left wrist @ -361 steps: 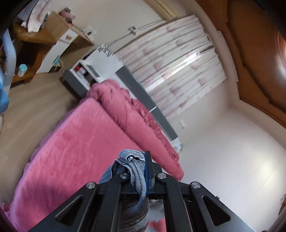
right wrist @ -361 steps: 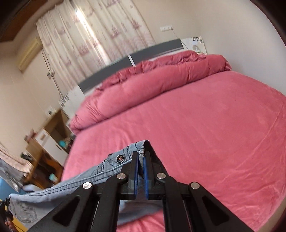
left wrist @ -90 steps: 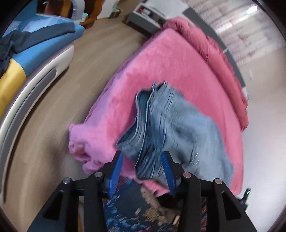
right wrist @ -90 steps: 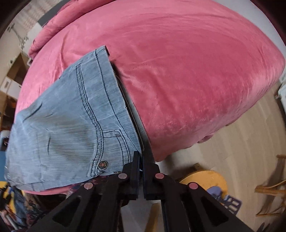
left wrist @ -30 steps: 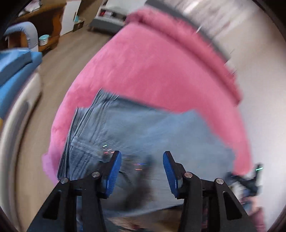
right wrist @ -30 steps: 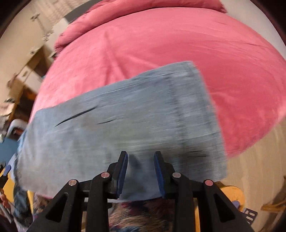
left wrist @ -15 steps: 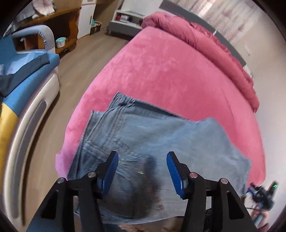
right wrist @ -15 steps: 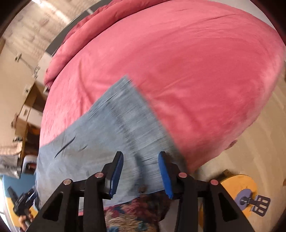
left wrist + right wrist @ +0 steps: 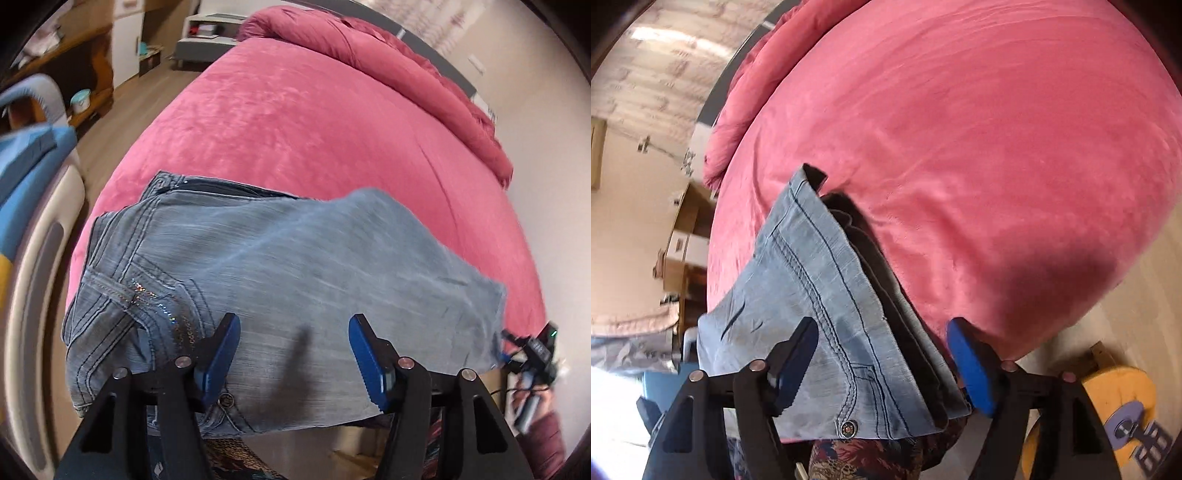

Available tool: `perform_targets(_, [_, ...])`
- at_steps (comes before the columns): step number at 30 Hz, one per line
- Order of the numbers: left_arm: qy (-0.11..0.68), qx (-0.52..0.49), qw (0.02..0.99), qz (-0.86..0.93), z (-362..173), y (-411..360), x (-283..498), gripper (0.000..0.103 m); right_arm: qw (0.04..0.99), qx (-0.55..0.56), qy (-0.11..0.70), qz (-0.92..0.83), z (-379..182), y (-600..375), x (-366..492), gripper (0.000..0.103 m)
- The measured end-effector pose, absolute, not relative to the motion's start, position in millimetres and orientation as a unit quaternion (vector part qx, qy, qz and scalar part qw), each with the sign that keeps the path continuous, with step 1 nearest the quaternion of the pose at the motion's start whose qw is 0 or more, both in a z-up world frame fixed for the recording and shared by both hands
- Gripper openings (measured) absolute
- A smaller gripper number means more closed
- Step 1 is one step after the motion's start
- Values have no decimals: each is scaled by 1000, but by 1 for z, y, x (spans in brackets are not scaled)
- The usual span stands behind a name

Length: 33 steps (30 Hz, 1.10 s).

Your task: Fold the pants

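Note:
The light blue jeans (image 9: 280,280) lie folded in a flat stack on the near edge of the pink bed (image 9: 314,122). My left gripper (image 9: 293,354) is open and empty, hovering over the stack's near edge beside the sequined pocket seam. In the right wrist view the folded jeans (image 9: 820,295) show stacked layers along their right side and a metal button at the near corner. My right gripper (image 9: 879,365) is open and empty, its jaws wide apart above that end of the stack.
A rolled pink duvet (image 9: 388,55) lies along the far side of the bed. A blue and white sofa (image 9: 33,184) stands left, with wooden shelves (image 9: 74,62) behind. A yellow stool (image 9: 1108,402) stands on the wooden floor at right. Patterned fabric (image 9: 871,458) hangs below the bed edge.
Both grippers opened wider and drew back slightly from the folded jeans. The right view swung to look along the stack's side. The jeans stay put on the bed.

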State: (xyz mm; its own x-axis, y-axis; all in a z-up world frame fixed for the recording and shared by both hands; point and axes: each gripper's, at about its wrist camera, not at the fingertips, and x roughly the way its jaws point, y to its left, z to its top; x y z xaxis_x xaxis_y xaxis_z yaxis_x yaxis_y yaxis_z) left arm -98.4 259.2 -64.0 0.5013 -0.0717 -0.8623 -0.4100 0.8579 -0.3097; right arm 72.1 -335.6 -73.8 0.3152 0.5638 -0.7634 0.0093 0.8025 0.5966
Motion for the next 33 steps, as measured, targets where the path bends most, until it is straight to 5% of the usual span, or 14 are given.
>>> perform_targets(15, [512,-233,822,85,-85,248,-86,62,760,235,568,211,-82,-310,74,66])
perform_targets(17, [512,-234,822,84,-86,249,-86,62,752,238,576,215,-81,-307,74,21])
perform_targets(19, [509,-236,824,83,-85,252,-90,62,753,227,576,223,-77,-293,72,15])
perform_targets(22, [509,-237,823,83,-86,254,-93,62,751,215,575,244,-72,-285,69,15])
perform_targets(24, [510,-240,822,84,-89,254,-93,62,755,213,578,223,-76,-286,76,23])
perform_targets(25, [511,-240,821,85,-90,254,-93,62,756,213,584,204,-81,-288,78,36])
perform_targets(27, [513,-235,821,86,-91,252,-93,62,752,228,587,193,-88,-289,84,36])
perform_targets(30, [513,-235,821,87,-92,253,-92,62,756,209,590,191,-83,-280,82,32])
perform_targets(31, [512,-237,821,86,-92,253,-92,62,754,207,592,194,-81,-277,81,19])
perform_targets(33, [508,-240,823,85,-89,254,-94,62,758,198,588,202,-70,-267,76,15])
